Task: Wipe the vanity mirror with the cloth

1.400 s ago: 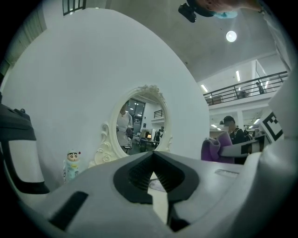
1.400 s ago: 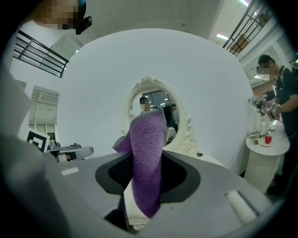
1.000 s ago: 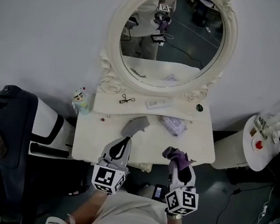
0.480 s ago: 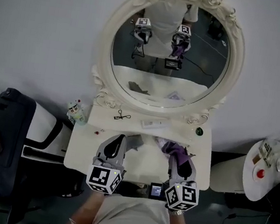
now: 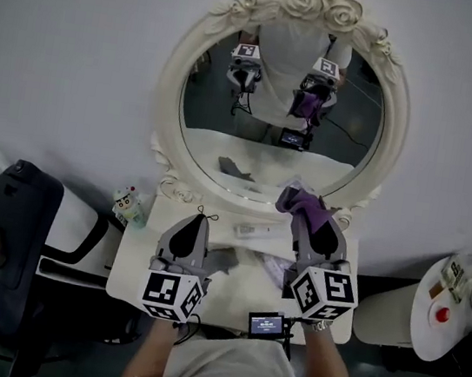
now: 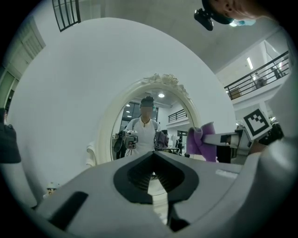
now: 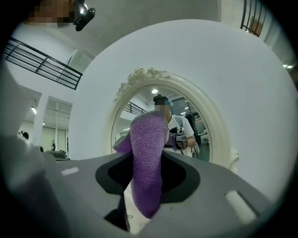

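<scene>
Head view: the right gripper (image 5: 303, 213) holds the purple cloth (image 5: 302, 202) at the vanity mirror's (image 5: 269, 144) lower right rim. The left gripper (image 5: 198, 222) hovers above the table (image 5: 134, 256).

Left gripper view: its jaws are together and empty.

Right gripper view: the jaws clamp the cloth (image 7: 146, 162), which sticks out past the fingertips.

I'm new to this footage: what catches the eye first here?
The big oval mirror in an ornate white frame stands on the vanity. Near its lower right rim, the right gripper is shut on a purple cloth; the left gripper, shut and empty, hovers over the vanity.
</scene>
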A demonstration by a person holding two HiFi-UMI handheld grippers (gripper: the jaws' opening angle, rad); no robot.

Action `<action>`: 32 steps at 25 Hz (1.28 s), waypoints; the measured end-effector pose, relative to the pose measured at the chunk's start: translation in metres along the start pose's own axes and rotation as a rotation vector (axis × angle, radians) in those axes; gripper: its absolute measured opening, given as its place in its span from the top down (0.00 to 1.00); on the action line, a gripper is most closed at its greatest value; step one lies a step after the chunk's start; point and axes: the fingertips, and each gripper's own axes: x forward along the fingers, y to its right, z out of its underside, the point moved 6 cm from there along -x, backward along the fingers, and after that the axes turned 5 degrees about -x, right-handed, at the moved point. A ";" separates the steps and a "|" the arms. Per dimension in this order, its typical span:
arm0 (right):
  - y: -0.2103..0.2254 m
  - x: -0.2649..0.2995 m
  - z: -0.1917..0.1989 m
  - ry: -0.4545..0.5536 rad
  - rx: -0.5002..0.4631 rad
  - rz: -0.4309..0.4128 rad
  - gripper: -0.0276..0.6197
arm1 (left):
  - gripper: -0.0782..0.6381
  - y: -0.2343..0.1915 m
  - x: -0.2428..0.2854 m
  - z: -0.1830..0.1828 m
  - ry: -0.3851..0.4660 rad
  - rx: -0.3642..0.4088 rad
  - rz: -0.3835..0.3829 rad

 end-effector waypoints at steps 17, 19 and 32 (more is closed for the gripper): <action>-0.075 0.156 -0.179 0.176 -0.089 0.024 0.73 | 0.89 -0.051 0.041 -0.149 0.106 0.060 0.071; -0.079 0.168 -0.189 0.182 -0.092 0.041 0.73 | 0.89 -0.054 0.040 -0.154 0.113 0.062 0.071; -0.070 0.180 -0.207 0.220 -0.141 0.105 0.72 | 0.89 -0.054 0.060 -0.160 0.121 0.076 0.116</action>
